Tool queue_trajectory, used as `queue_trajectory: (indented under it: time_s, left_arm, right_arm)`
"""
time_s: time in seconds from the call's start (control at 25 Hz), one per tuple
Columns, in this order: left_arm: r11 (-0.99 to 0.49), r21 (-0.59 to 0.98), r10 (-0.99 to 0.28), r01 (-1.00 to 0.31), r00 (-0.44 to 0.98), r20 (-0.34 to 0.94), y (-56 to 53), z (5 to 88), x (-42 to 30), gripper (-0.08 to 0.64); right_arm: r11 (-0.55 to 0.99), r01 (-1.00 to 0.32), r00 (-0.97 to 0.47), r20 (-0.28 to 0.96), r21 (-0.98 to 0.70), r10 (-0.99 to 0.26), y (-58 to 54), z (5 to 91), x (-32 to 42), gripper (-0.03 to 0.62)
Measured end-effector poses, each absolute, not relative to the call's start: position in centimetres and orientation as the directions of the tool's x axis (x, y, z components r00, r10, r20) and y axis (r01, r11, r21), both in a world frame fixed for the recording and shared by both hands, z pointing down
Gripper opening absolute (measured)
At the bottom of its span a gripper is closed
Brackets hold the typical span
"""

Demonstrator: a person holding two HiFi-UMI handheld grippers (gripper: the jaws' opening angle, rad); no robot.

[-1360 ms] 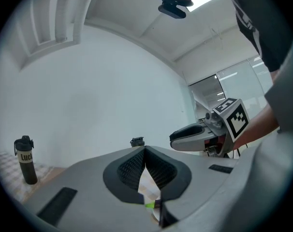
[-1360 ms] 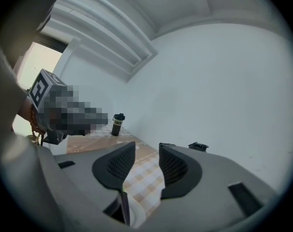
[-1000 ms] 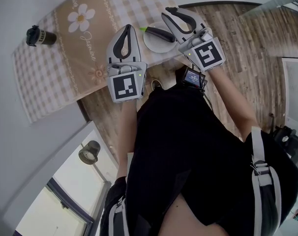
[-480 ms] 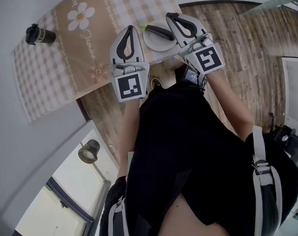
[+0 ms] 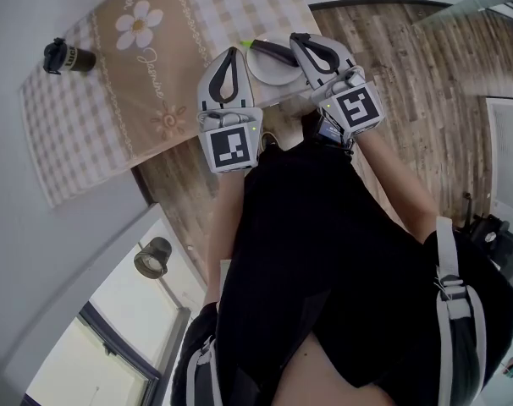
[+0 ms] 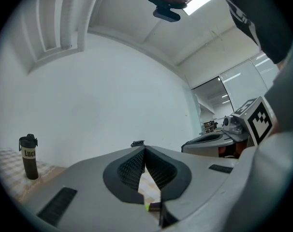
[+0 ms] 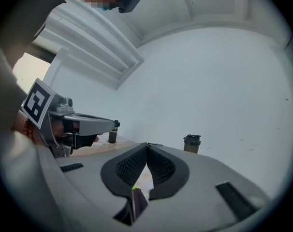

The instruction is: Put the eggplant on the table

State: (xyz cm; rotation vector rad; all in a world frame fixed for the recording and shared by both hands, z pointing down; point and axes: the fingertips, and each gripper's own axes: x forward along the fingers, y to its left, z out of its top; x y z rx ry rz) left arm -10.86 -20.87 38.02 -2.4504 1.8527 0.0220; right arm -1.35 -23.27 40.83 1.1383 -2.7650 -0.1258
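Note:
A dark eggplant (image 5: 272,52) with a green stem lies on a white plate (image 5: 273,74) at the near edge of the checked table (image 5: 155,83). My left gripper (image 5: 232,51) hovers just left of the plate, its jaws shut with nothing between them. My right gripper (image 5: 295,37) hangs over the plate's right side, above the eggplant's end, its tips together and empty. Through the gap behind the left gripper (image 6: 144,148) tips a bit of the eggplant (image 6: 155,207) shows. The right gripper (image 7: 147,144) view shows the eggplant (image 7: 136,198) the same way.
A dark bottle (image 5: 66,57) stands at the table's far left corner, also in the left gripper view as a bottle (image 6: 29,157). Wooden floor (image 5: 409,83) lies right of the table. The person's dark clothing fills the lower half of the head view.
Both grippers have moved in toward the plate and lower. The right jaws, slightly apart a second ago, have closed with nothing in them.

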Motion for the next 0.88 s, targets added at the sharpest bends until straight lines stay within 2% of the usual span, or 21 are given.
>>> queue_trajectory:
  time_s: [0.88]
  left_arm:
    - [-0.292,-0.033,-0.956,-0.956,0.293,-0.015,-20.0,39.9,-10.1,0.002]
  right_arm:
    - [0.71,-0.691,-0.694,0.148,0.138,-0.705,-23.1,42.2,0.0,0.005]
